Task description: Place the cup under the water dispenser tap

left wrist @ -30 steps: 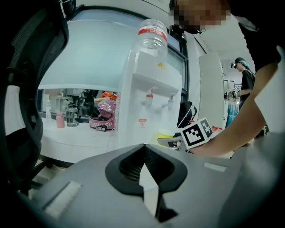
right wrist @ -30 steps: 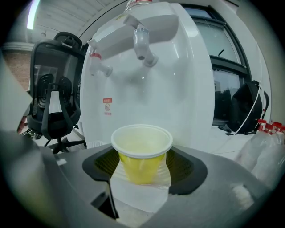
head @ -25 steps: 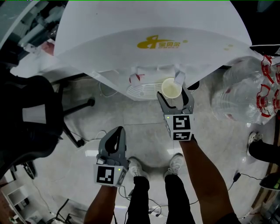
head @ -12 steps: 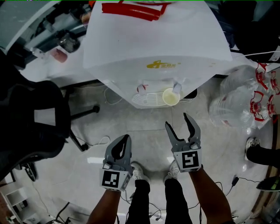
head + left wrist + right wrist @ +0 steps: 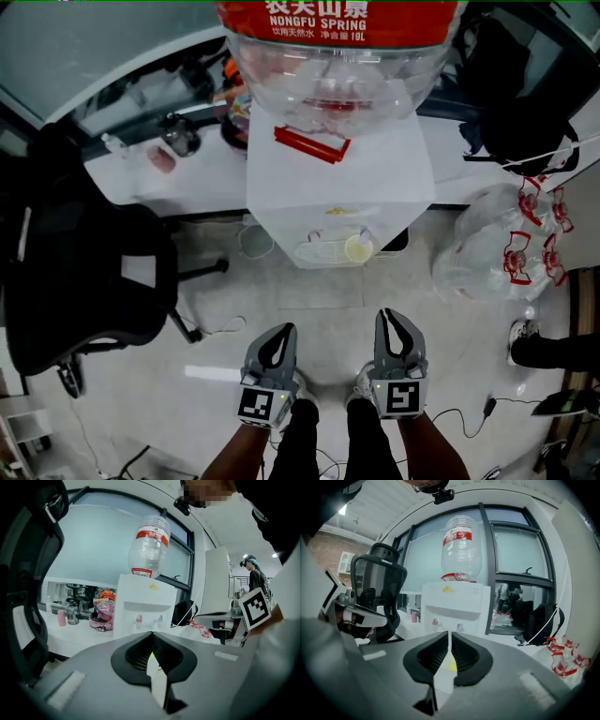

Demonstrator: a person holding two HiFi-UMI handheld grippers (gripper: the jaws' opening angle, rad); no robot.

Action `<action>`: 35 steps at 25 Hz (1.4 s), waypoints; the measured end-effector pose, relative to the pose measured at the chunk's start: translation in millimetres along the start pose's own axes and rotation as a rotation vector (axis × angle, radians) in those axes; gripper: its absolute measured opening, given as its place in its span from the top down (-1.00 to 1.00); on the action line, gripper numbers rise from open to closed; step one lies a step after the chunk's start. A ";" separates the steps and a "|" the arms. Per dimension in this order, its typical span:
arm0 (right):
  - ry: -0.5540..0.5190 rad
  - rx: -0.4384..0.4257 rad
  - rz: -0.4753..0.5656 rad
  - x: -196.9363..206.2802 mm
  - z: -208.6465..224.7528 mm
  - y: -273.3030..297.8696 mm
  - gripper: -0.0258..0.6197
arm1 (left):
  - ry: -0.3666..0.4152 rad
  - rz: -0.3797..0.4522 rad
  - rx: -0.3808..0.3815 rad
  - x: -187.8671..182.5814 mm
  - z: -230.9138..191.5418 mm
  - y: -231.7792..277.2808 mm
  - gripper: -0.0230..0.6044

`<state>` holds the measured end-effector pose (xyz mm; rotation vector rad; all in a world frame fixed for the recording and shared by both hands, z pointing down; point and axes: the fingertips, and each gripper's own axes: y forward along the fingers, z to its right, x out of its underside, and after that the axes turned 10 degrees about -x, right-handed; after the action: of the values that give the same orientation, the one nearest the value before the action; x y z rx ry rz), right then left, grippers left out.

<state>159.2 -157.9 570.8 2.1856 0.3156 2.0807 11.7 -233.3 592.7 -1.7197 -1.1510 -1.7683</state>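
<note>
A pale yellow cup (image 5: 357,248) stands on the drip tray of the white water dispenser (image 5: 337,169), under its right tap. A large clear bottle (image 5: 342,66) tops the dispenser. My right gripper (image 5: 394,316) is well back from the cup, near my feet. Its jaws are closing, nearly together, with nothing between them. My left gripper (image 5: 280,330) hangs beside it, shut and empty. In the left gripper view the jaw tips (image 5: 151,633) meet, with the dispenser (image 5: 143,606) far ahead. The right gripper (image 5: 449,633) also points level at the dispenser (image 5: 457,604).
A black office chair (image 5: 84,281) stands left of the dispenser. A clear bag of empty bottles (image 5: 497,248) lies on the floor at the right. A cluttered white counter (image 5: 169,141) runs behind. Cables trail across the floor, and another person's shoe (image 5: 539,349) shows at far right.
The right gripper let go of the cup, drew back and up from the dispenser, and closed. The left gripper also rose and drew back. The cup stays under the tap.
</note>
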 end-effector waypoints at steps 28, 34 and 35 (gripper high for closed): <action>-0.080 -0.054 0.075 -218.9 -24.3 -108.8 0.92 | 0.123 0.150 0.037 -213.8 44.3 -103.2 0.88; -0.113 -0.066 0.126 -243.9 -26.0 -104.9 0.92 | 0.114 0.172 0.017 -223.2 44.5 -108.8 0.88; -0.117 -0.066 0.133 -246.2 -26.4 -104.7 0.92 | 0.111 0.171 0.017 -223.0 44.6 -109.7 0.88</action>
<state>114.9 -112.6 309.5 2.3359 0.0922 1.9840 -12.7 -190.7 345.0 -1.6355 -0.9405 -1.7216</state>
